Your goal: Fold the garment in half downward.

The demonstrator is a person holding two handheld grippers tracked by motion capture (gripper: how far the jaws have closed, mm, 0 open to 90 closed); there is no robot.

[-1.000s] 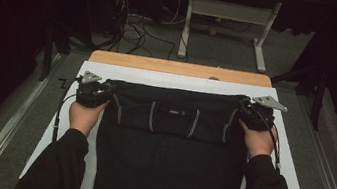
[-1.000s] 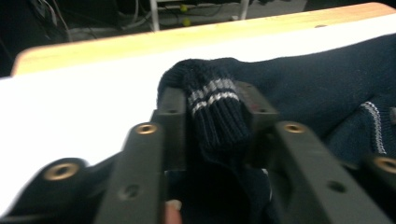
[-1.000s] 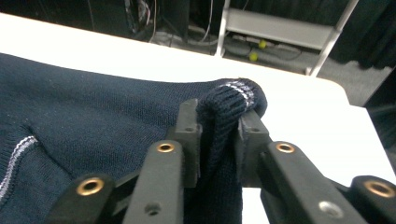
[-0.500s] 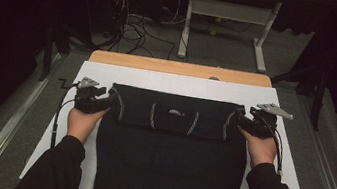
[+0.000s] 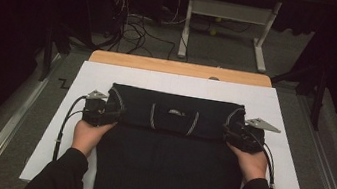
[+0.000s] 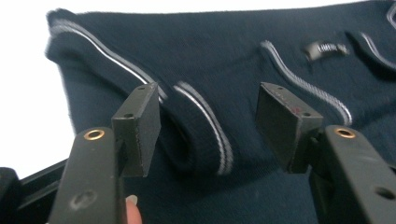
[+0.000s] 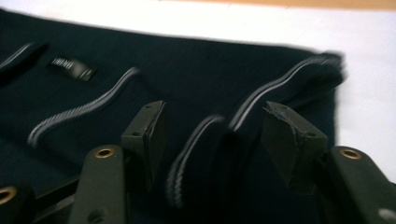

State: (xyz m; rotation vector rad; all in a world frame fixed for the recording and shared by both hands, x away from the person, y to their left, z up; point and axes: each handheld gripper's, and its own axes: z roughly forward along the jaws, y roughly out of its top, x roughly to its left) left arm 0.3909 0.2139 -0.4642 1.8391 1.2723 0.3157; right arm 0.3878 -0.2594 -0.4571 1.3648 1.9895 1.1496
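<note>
The white-covered wooden table carries a dark navy knitted sweater with white-striped trim, folded, reaching its near edge. The left gripper and right gripper are released, each straddling a striped cuff; smoothing both sides evenly would keep the fold square.

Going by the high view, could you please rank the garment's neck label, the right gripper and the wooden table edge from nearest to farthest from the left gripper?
From the left gripper:
1. Neck label, at the middle of the dark garment, just beyond its folded edge.
2. Right gripper, at the garment's opposite side.
3. Wooden table edge, along the far side beyond the white sheet.
</note>
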